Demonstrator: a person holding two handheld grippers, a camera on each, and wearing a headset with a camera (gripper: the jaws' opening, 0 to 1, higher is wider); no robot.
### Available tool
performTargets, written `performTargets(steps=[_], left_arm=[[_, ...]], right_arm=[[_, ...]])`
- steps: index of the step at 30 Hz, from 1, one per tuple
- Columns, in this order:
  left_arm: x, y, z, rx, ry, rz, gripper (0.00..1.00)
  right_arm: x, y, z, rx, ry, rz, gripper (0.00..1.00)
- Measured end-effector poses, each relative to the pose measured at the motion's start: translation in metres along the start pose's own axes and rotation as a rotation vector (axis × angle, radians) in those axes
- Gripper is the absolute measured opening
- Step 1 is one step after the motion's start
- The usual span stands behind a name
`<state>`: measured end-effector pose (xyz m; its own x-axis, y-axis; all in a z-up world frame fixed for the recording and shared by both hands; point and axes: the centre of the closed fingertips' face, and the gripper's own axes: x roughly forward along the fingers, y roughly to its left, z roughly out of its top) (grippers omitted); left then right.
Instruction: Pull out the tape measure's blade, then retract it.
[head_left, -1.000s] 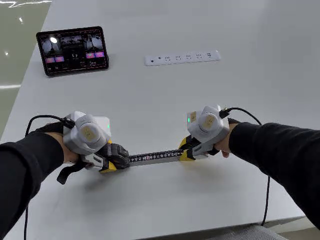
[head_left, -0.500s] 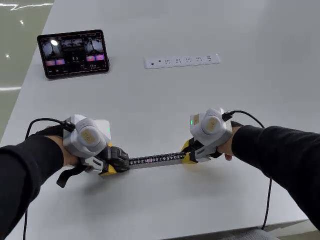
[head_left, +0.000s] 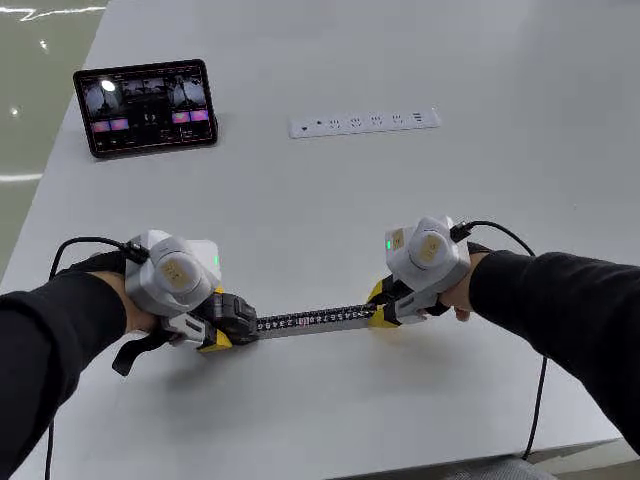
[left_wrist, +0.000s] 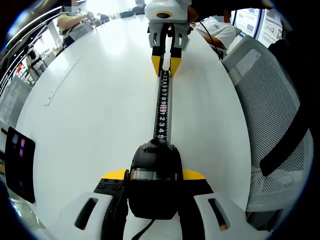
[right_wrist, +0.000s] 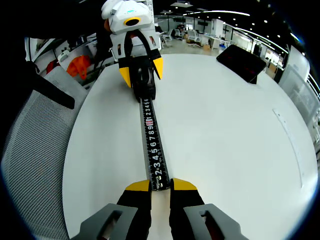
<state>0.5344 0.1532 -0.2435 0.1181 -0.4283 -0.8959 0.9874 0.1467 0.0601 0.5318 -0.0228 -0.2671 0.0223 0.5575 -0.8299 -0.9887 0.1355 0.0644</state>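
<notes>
Pulling the blade (head_left: 310, 321) level toward 3 o'clock should work best, right gripper (right_wrist: 160, 186) fingers pinching its tip, left gripper (left_wrist: 154, 174) fingers clamping the case (head_left: 235, 312).

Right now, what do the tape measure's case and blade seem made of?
Case: matte black, soft dull highlights, likely rubbery plastic. Blade: thin dark strip with printed pale numerals and slight sheen, probably coated metal; look alone leaves that open.

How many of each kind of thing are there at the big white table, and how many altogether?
Tape measure: 1
Tablet: 1
Power strip: 1
Hand-held grippers: 2 (left hand-held gripper, right hand-held gripper)
Total: 5
</notes>
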Motion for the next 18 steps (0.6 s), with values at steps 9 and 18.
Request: performTargets(steps=[9, 18], left_arm=[[0.0007, 0.0006, 0.0001, -0.001, 0.000, 0.001, 0.33], [0.0007, 0.0017, -0.0002, -0.002, -0.001, 0.002, 0.33]], right_arm=[[-0.0024, -0.0024, -0.0050, 0.004, 0.003, -0.005, 0.09], [-0.0034, -0.0036, -0.0080, 0.009, 0.006, -0.007, 0.09]])
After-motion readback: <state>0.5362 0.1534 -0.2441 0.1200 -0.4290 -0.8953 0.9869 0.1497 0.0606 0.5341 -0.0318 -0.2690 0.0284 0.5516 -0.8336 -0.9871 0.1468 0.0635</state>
